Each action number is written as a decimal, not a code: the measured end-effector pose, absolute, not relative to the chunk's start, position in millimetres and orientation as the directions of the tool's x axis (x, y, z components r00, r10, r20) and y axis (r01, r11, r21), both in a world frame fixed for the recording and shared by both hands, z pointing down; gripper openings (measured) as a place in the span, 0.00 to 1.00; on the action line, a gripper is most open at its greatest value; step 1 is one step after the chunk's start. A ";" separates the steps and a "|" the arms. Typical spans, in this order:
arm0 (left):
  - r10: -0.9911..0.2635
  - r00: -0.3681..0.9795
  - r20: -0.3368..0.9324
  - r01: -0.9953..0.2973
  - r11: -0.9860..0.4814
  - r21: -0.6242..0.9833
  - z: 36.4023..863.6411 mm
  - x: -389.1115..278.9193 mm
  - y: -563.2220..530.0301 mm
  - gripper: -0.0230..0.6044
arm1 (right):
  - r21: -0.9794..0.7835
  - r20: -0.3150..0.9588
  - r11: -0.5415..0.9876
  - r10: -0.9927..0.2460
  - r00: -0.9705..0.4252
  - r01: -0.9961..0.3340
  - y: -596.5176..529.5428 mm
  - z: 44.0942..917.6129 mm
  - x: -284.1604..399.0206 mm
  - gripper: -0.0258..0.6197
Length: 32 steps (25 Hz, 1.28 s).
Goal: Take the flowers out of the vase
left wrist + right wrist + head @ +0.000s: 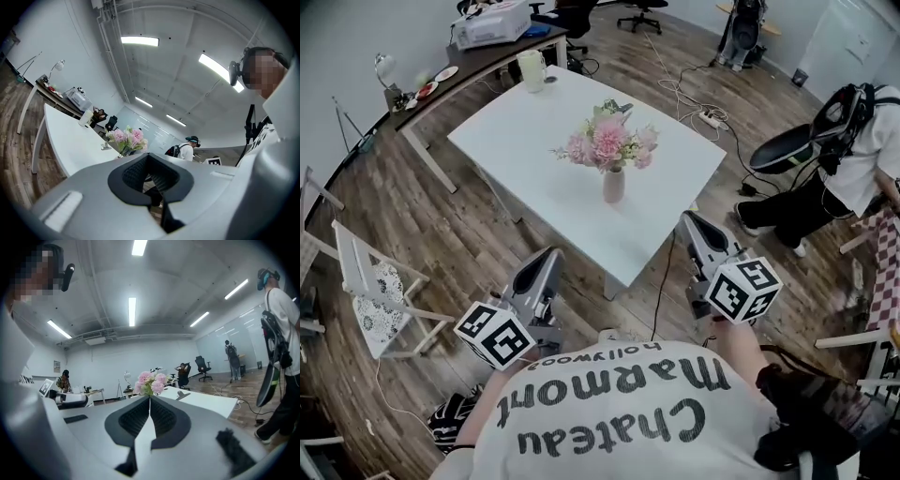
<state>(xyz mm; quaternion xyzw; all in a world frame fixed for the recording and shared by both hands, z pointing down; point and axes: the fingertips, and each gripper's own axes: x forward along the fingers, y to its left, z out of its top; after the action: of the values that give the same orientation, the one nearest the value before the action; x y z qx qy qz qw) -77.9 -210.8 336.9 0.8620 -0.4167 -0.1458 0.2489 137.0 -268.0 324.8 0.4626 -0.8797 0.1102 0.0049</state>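
Noted left gripper (546, 258) and right gripper (692, 221) both level, jaws together on nothing, short of the table's (534, 122) near corner (closed, probably, with nothing in reach yet) — flowers (609, 142) upright in the vase (614, 185) at mid-table, well ahead of both tips, roughly between them.

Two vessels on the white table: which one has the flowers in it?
The small pink vase near the middle of the white table; pink flowers stand in it. The cream mug at the far corner shows none.
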 end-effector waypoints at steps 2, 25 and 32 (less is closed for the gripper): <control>-0.796 0.603 -0.043 -0.649 -0.522 0.554 339.1 -73.8 -230.9 0.05 | -0.181 0.116 0.563 -0.802 -0.586 -0.806 -288.6 326.7 137.6 0.07; -0.831 0.553 0.067 -0.704 -0.423 0.571 379.8 -54.6 -314.4 0.05 | -0.254 0.208 0.714 -0.619 -0.758 -0.653 -393.7 391.3 100.4 0.23; -0.839 0.535 0.094 -0.721 -0.397 0.568 394.6 -66.1 -326.8 0.05 | -0.259 0.243 0.725 -0.590 -0.770 -0.638 -411.7 412.5 73.4 0.25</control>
<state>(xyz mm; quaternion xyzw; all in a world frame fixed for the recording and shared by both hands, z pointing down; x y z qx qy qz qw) -66.1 -326.8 394.6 0.8291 -0.4706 -0.1042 0.2834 73.4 -411.7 412.5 0.3314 -0.9260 0.1656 0.0721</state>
